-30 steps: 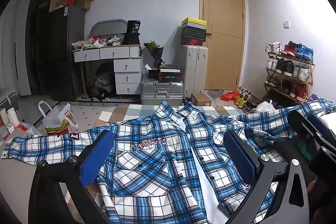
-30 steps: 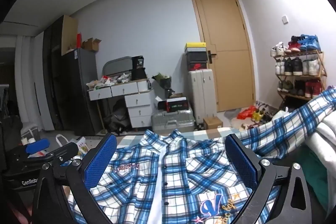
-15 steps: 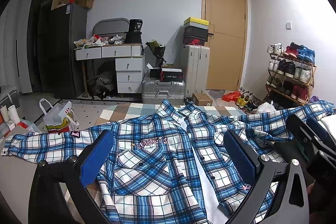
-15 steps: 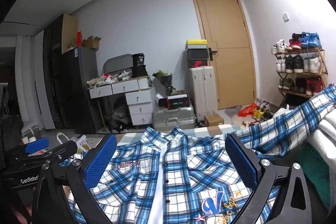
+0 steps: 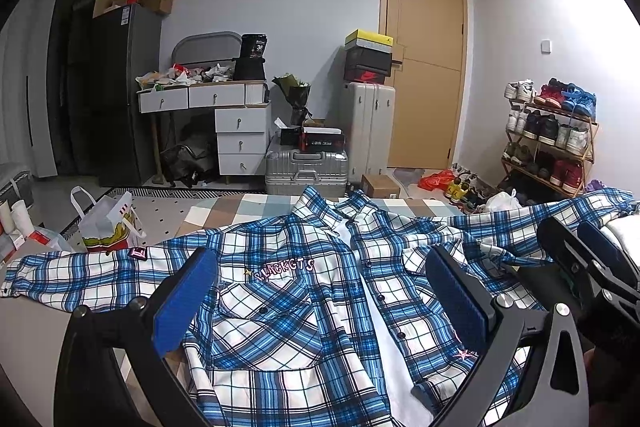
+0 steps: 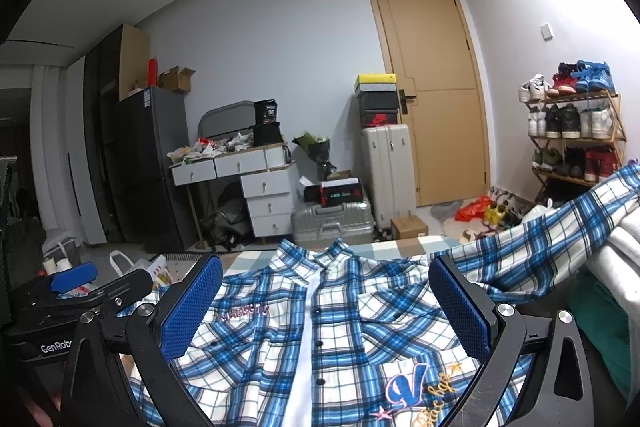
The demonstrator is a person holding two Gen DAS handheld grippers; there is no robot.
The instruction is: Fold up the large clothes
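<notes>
A blue and white plaid shirt (image 5: 304, 299) lies spread front up on the bed, sleeves stretched out to both sides; it also shows in the right wrist view (image 6: 320, 327). My left gripper (image 5: 320, 291) is open and empty, held over the shirt's chest. My right gripper (image 6: 326, 303) is open and empty, held over the shirt's button placket. The right gripper shows at the right edge of the left wrist view (image 5: 588, 267). The left gripper shows at the left of the right wrist view (image 6: 80, 291).
The bed's checked cover (image 5: 240, 205) ends just past the collar. Beyond it stand a silver suitcase (image 5: 306, 167), a white drawer desk (image 5: 224, 123), a shoe rack (image 5: 548, 139) and a door (image 5: 424, 63). White and green clothes (image 6: 608, 267) are piled at the right.
Both views have shifted only slightly. The shirt lies as before and both grippers stay open and empty.
</notes>
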